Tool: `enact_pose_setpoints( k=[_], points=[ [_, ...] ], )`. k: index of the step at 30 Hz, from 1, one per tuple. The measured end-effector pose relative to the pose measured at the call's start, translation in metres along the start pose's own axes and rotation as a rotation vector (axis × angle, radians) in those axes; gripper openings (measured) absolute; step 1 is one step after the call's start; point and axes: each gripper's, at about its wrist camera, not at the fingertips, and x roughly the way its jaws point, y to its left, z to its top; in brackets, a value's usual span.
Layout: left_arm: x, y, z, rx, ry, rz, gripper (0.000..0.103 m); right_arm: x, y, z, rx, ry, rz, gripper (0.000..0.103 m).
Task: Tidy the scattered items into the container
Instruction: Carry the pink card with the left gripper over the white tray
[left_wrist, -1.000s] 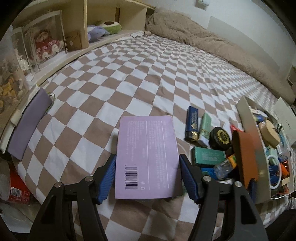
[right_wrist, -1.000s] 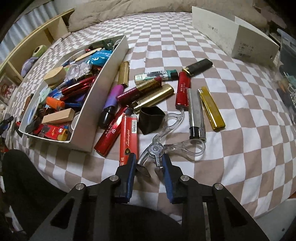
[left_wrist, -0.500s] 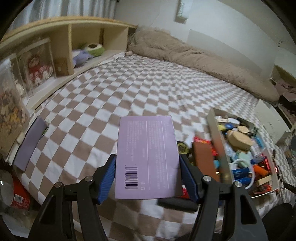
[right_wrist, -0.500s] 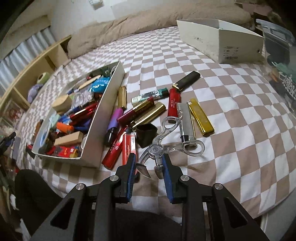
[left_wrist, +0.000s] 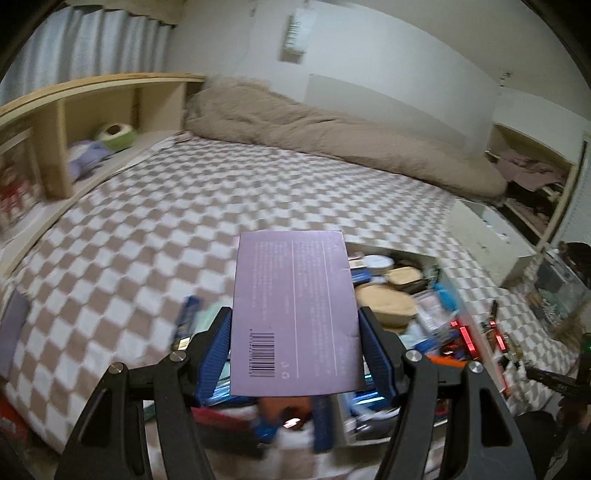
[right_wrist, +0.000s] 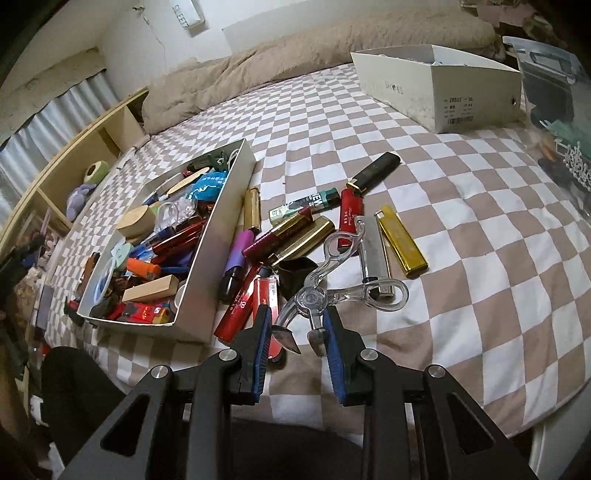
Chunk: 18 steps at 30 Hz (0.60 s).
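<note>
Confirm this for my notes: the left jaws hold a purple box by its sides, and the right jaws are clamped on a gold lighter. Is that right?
One detail is wrong. The right gripper is clamped on the clear-handled scissors, not a gold lighter; the gold lighter lies untouched on the checkered bedspread, as the right wrist view shows. The left gripper does hold the purple box by its sides.

The left tool (left_wrist: 294, 334) has lifted its purple box (left_wrist: 293, 314) off the bed (left_wrist: 147, 229) and swung it toward 3 o'clock, so the container (left_wrist: 436, 273) now lies straight beyond the box instead of at the frame's edge. The right tool (right_wrist: 297, 332) has tipped up slightly, raising the scissors' (right_wrist: 332, 280) blade end.
</note>
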Motion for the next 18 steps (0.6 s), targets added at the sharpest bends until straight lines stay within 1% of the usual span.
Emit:
enact_pose_setpoints(
  k=[4, 7, 11, 14, 18],
  points=[
    [0.018, -0.027, 0.012, 0.01, -0.009, -0.052, 0.067, 0.0, 0.0, 0.0, -0.005, -0.004, -0.004, 0.029],
    [0.033, -0.041, 0.017, 0.003, 0.001, -0.082, 0.067, -0.003, 0.002, 0.001, -0.009, -0.017, -0.004, 0.029],
    [0.055, -0.053, 0.027, -0.005, 0.015, -0.096, 0.067, -0.01, 0.004, 0.006, -0.014, -0.035, -0.023, 0.029],
    [0.071, -0.057, 0.034, -0.013, 0.024, -0.104, 0.067, -0.018, 0.009, 0.011, 0.001, -0.057, 0.012, 0.029],
    [0.092, -0.062, 0.041, -0.022, 0.037, -0.108, 0.067, -0.03, 0.035, 0.025, -0.045, -0.112, 0.045, 0.029]
  ],
)
